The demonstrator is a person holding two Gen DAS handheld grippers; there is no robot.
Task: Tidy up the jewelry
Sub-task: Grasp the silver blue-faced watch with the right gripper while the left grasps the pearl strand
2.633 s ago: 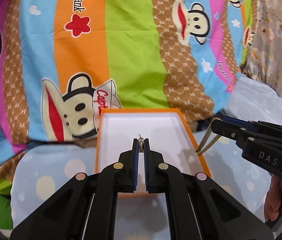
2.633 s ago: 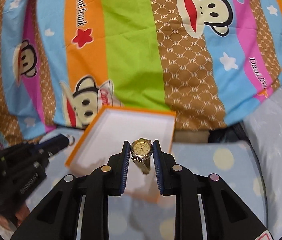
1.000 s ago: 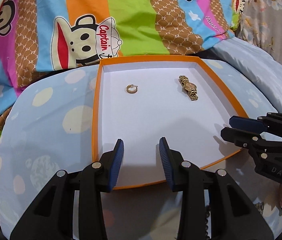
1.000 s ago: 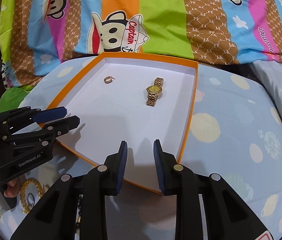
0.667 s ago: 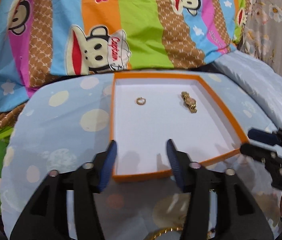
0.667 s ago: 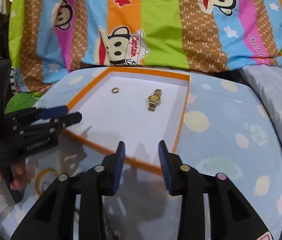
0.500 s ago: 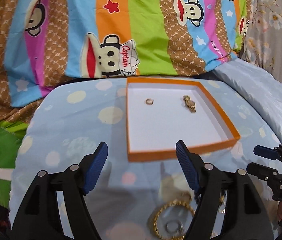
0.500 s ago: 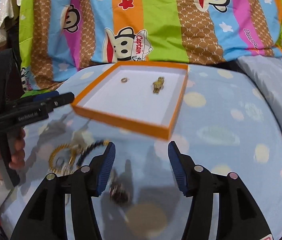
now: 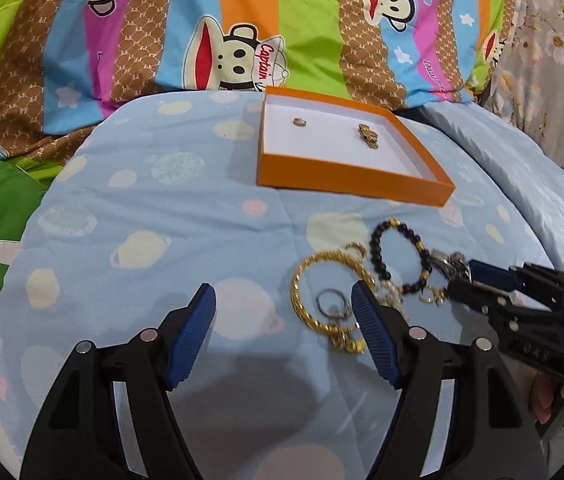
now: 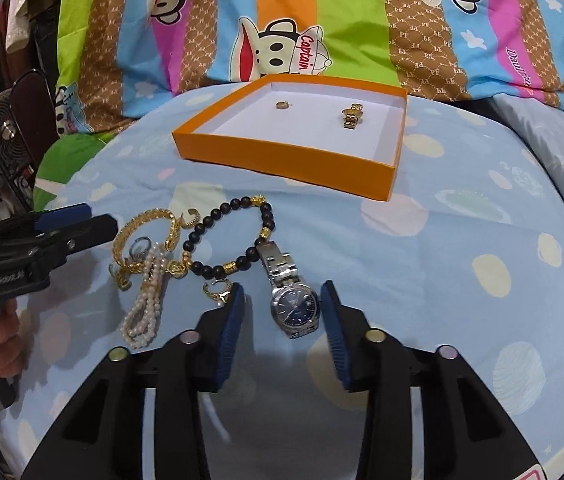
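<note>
Silver watch (image 10: 292, 300) between parted right claw (image 10: 281, 309)

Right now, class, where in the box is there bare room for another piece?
The box floor is bare along the near wall, in front of the ring and gold watch, and between them. The pile in front is crowded.

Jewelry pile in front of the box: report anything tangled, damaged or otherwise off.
Nothing looks damaged. The pile is jumbled: the pearl strand lies across the gold chain bracelet, and the black bead bracelet touches the silver watch. In the orange box, the gold watch and earring lie apart.
</note>
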